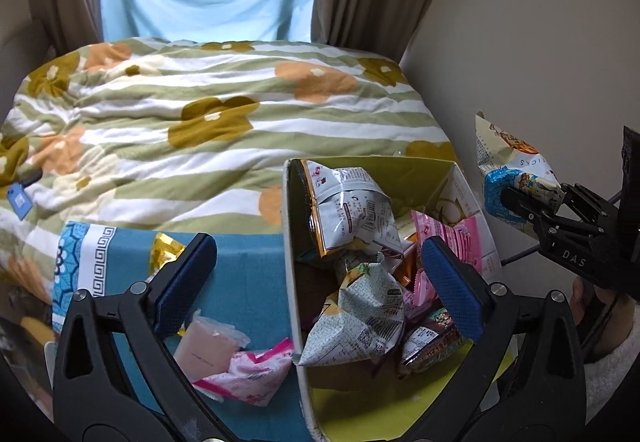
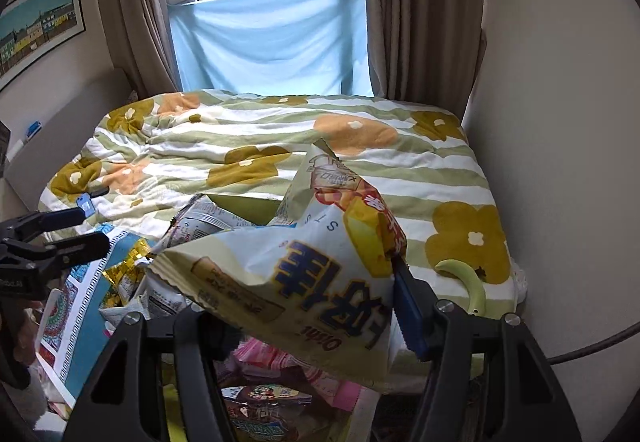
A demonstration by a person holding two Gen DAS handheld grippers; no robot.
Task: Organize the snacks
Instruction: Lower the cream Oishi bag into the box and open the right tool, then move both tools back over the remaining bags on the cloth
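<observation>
The left gripper (image 1: 316,282) hangs with its fingers spread wide and nothing between the blue pads (image 1: 454,290); the left pad sits over a blue cloth (image 1: 248,266) and the right pad over the inside of an open box (image 1: 289,242), so the box's near wall runs up between the two fingers. The box, green inside, lies on a striped floral quilt (image 1: 224,138) and holds a heap of snack packets: a crumpled white bag (image 1: 360,318) just left of the right pad, a silver bag (image 1: 352,210) beyond the fingertips, and pink packets (image 1: 452,234) past the right pad. On the cloth near the left finger lie a pink packet (image 1: 248,374) and a pale flat packet (image 1: 204,350), with a gold wrapper (image 1: 166,250) just beyond the left fingertip. The right gripper (image 2: 296,306) is closed on a cream chip bag (image 2: 280,274), which fills the gap between its fingers and sticks up and forward past the tips, tilted; in the left wrist view that bag (image 1: 508,162) is held up in the air to the right of the box, apart from it. Below the right gripper's fingers more packets in the box show, pink and brown. A green curved object (image 2: 472,282) lies on the quilt just right of the right finger.
</observation>
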